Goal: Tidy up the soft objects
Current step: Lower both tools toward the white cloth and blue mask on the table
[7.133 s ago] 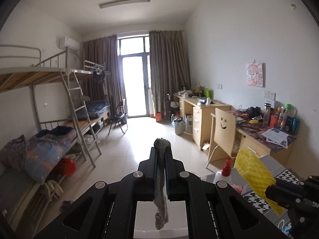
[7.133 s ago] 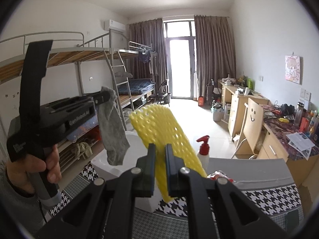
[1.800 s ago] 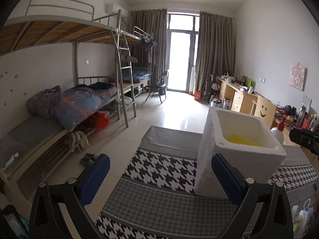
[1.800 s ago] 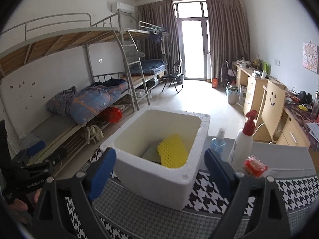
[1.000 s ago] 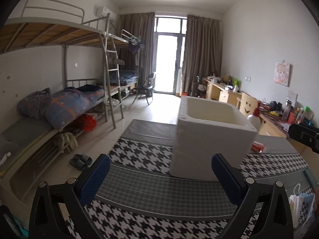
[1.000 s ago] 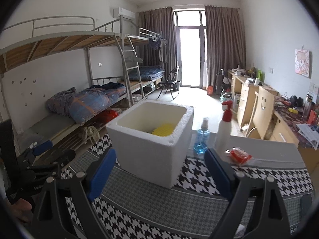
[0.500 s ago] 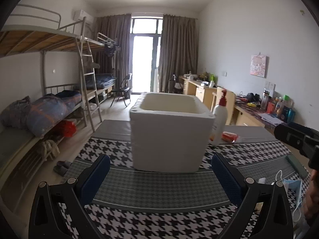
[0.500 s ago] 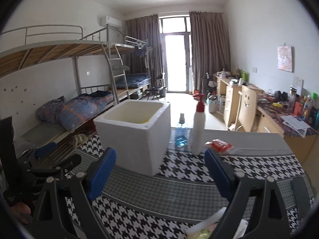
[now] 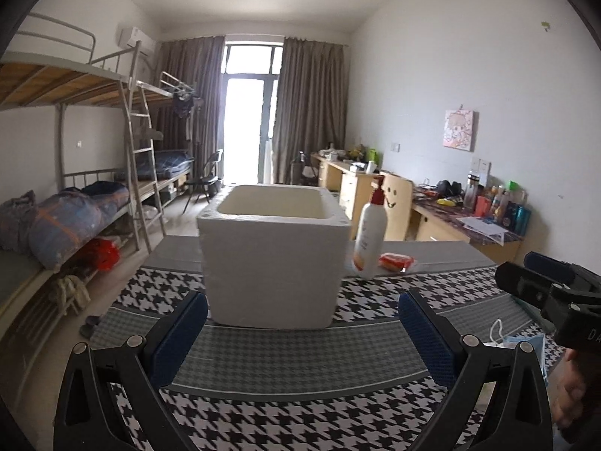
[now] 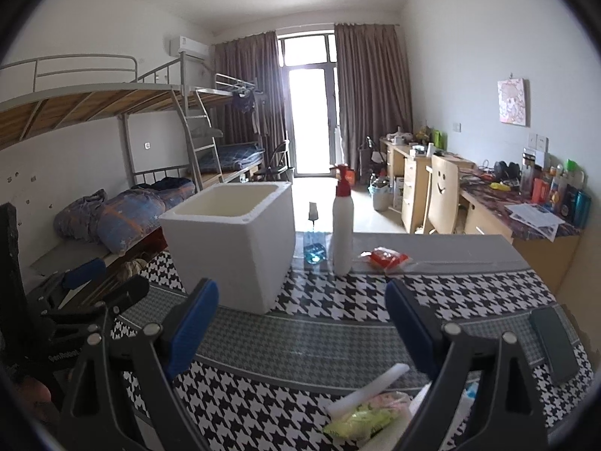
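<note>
A white foam box (image 9: 274, 259) stands on the houndstooth-covered table (image 9: 300, 357); it also shows in the right wrist view (image 10: 233, 248). Its inside is hidden from here. My left gripper (image 9: 300, 342) is open and empty, low over the table in front of the box. My right gripper (image 10: 300, 327) is open and empty, to the right of the left one. A white foam strip (image 10: 368, 389) and a yellow-green soft packet (image 10: 360, 421) lie on the table just below the right gripper. A blue face mask (image 9: 522, 342) lies at the left view's right edge.
A white pump bottle (image 10: 342, 225) with a red top, a small blue spray bottle (image 10: 313, 240) and a red packet (image 10: 387, 257) stand right of the box. A dark phone (image 10: 554, 342) lies at the table's right. Bunk beds (image 9: 75, 203) are left, desks (image 9: 450, 218) right.
Both grippers, shut on a grey sock and a yellow foam net seven seconds ago, are now open and empty. They have pulled back and lower from the box; its inside no longer shows.
</note>
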Demonstrator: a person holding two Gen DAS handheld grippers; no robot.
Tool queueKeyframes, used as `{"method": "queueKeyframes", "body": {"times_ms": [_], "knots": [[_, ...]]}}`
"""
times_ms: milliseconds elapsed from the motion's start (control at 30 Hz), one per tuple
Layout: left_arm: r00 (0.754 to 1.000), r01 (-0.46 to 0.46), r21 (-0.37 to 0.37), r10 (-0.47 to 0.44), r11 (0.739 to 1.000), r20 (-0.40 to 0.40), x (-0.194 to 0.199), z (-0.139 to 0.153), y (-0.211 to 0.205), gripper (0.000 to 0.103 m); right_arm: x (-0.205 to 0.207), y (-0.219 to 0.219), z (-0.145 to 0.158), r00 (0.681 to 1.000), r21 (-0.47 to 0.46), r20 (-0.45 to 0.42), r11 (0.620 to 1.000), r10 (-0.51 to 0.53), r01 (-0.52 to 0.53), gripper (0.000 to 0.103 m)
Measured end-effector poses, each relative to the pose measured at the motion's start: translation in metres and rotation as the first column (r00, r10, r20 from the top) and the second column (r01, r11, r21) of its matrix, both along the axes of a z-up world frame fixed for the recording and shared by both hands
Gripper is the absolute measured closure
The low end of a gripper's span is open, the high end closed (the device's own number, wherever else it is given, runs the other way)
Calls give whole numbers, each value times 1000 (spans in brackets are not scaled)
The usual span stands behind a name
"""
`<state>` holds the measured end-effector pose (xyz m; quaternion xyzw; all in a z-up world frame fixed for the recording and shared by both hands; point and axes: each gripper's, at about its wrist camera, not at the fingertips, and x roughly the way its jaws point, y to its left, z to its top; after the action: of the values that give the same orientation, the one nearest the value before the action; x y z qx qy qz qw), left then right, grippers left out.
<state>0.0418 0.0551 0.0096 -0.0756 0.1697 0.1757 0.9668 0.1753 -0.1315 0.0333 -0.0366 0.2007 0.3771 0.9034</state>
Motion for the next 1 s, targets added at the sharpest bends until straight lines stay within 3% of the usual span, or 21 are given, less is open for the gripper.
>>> {"method": "queueKeyframes", "body": {"times_ms": [600, 1000], "knots": [[991, 130, -37, -131, 991, -23, 20, -13, -38, 1, -6, -36, -7, 994, -6, 20, 994, -111, 112, 10], [964, 261, -42, -263, 965, -46, 37, -17, -67, 1, 2, -70, -14, 974, -10, -14, 974, -225, 225, 10]]}}
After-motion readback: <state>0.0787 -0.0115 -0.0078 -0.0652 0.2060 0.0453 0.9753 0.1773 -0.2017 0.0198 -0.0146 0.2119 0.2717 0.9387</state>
